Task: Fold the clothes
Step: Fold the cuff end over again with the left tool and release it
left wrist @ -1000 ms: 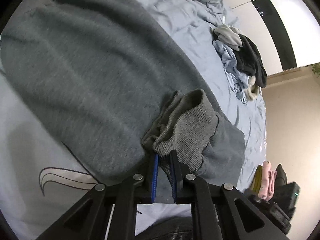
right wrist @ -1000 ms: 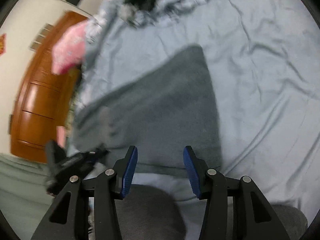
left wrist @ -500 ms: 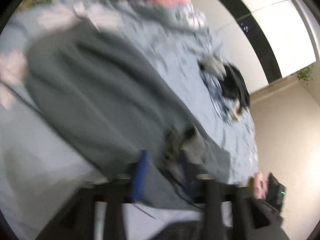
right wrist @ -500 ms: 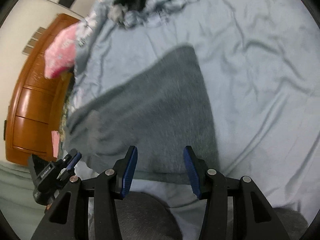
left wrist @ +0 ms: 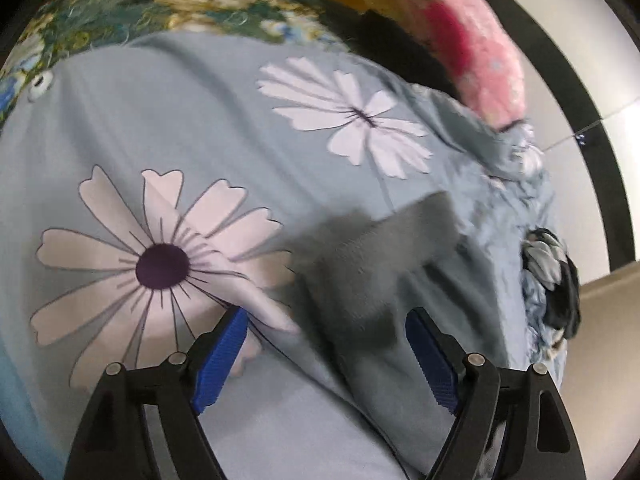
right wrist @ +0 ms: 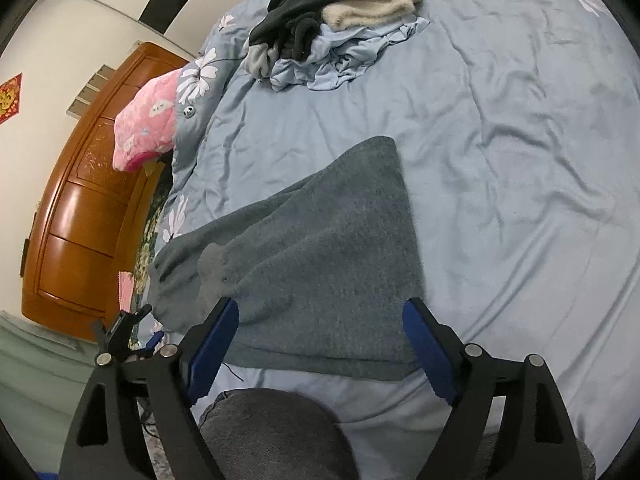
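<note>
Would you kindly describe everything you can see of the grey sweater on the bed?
The grey sweater looks like soft knit, lying flat on the blue sheet, partly folded, with a ribbed cuff resting on top near its left edge. Its near hem lies between the open right gripper fingers, untouched. The left gripper is open too.

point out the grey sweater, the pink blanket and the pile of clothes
grey sweater (right wrist: 328,248), right wrist view, middle of its body
pink blanket (right wrist: 146,124), right wrist view, its patterned top side
pile of clothes (right wrist: 320,20), right wrist view, the dark garment on top
</note>
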